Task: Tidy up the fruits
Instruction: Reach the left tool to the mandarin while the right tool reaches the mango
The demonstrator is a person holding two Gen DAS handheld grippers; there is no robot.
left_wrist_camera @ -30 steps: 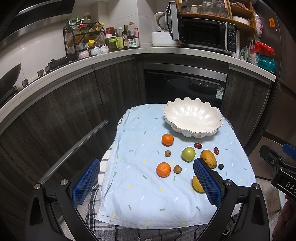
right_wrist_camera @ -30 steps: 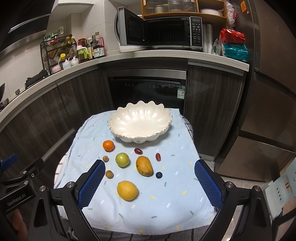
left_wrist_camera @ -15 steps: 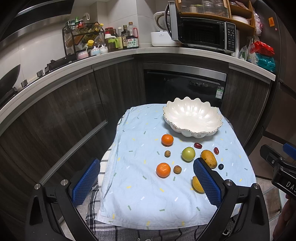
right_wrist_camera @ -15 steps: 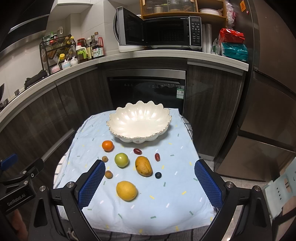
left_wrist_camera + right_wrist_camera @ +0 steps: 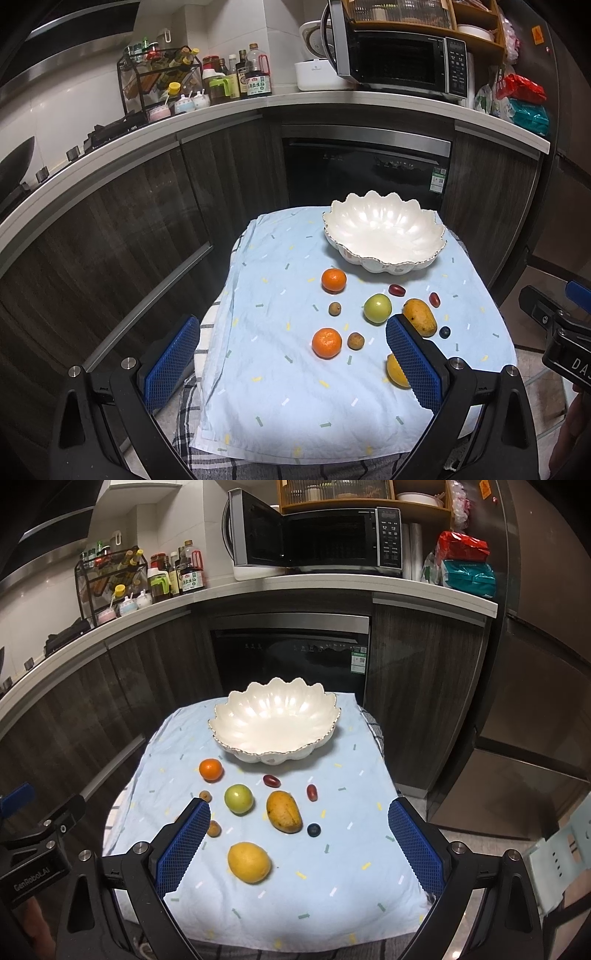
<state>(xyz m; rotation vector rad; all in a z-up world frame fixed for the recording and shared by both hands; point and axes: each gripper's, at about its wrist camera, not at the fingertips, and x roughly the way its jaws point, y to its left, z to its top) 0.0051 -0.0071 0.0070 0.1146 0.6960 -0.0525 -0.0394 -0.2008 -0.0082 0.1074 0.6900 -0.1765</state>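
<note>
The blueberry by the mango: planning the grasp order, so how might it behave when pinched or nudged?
The blueberry looks round and loose on the cloth, so it probably rolls if nudged. It is small beside the wide-open right tool, so likely easy to miss or squash.

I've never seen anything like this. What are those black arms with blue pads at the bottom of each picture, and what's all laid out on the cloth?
There is no robot here. A person holds a two-finger tool in each hand, and each tool carries a wide-angle camera looking forward along its fingers. One picture comes from the left gripper, the other from the right gripper; the blue pads are the fingertips. Both grippers are open and hold nothing.

Ahead is a small table under a light blue cloth. On it stands an empty white scalloped bowl. In front of the bowl lie loose fruits: two oranges, a green apple, a mango, a yellow lemon-like fruit, two red dates, a blueberry and two small brown fruits.
</note>
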